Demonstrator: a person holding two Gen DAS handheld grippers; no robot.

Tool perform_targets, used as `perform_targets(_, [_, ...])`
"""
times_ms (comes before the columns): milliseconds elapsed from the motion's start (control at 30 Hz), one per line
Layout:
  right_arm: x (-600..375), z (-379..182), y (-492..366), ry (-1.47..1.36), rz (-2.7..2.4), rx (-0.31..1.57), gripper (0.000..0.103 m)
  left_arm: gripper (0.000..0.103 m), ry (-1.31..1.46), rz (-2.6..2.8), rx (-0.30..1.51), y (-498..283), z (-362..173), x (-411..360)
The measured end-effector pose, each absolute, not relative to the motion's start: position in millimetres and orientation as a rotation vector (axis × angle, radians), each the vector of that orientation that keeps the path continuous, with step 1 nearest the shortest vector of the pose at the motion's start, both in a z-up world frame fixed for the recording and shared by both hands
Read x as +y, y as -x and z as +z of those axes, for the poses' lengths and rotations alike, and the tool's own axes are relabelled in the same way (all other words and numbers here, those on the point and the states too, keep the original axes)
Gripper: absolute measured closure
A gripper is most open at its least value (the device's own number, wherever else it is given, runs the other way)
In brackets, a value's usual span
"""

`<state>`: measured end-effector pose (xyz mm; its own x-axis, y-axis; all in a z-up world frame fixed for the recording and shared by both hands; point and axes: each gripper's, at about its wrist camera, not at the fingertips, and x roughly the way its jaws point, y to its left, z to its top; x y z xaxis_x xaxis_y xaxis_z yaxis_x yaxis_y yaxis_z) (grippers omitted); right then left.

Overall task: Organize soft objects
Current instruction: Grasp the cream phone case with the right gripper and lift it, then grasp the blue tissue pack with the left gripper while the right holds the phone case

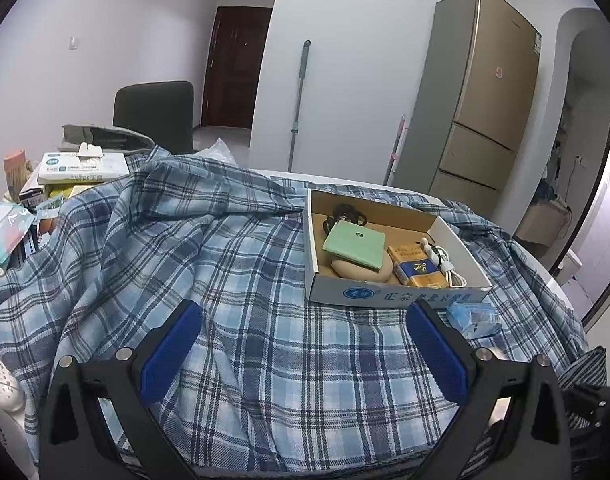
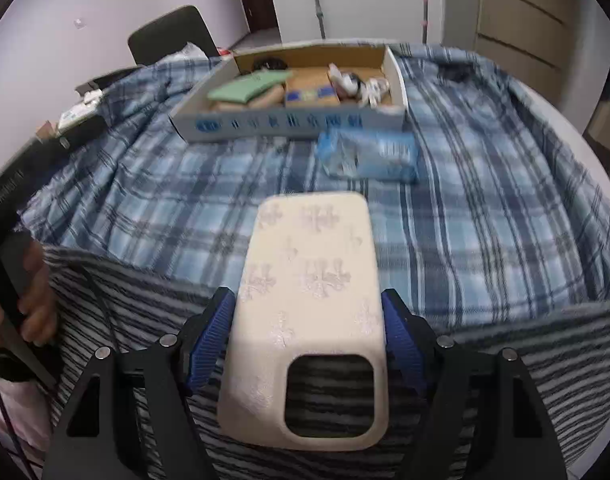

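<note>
Okay, right claw: right gripper [image 2: 307, 344] clamped on a cream phone case [image 2: 305, 312], blue pads [image 2: 209, 340] pressing both long sides, lower centre of the right wrist view.
Phone case: embossed pattern, camera cutout at the near end, far end pointing up-frame over the cloth; picture a bit blurred.
Left claw: left gripper [image 1: 303, 350] jaws wide apart, nothing between them, bottom of the left wrist view, over the plaid cloth [image 1: 225, 280].
Box: cardboard tray [image 1: 397, 296] on the cloth, centre right; holds a green pad [image 1: 355, 244], a yellow pack [image 1: 415, 270], white cable [image 1: 445, 260].
Tissue pack: blue packet [image 2: 369, 154] just beside the tray's near wall, upper centre of the right wrist view.
Striped fabric: grey striped cloth [image 2: 525, 360] across the bottom, under the case.
Hand: a hand [image 2: 29, 312] at the left edge gripping a dark handle.
Background: fridge [image 1: 477, 92] upper right, chair [image 1: 153, 112] upper left.
</note>
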<state>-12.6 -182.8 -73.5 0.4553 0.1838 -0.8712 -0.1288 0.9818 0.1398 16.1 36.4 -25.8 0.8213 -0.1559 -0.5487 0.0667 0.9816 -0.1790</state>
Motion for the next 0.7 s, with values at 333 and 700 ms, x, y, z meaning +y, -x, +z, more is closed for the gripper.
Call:
perform_targets(333, [-168, -83, 9, 0.04, 0.156, 1.047, 0.023, 0.0, 0.16, -0.115, 0.603, -18, -27, 38])
perform_targets(700, [-167, -77, 20, 0.042, 0.137, 0.953, 0.031, 0.0, 0.148, -0.1, 0.592, -14, -24, 35])
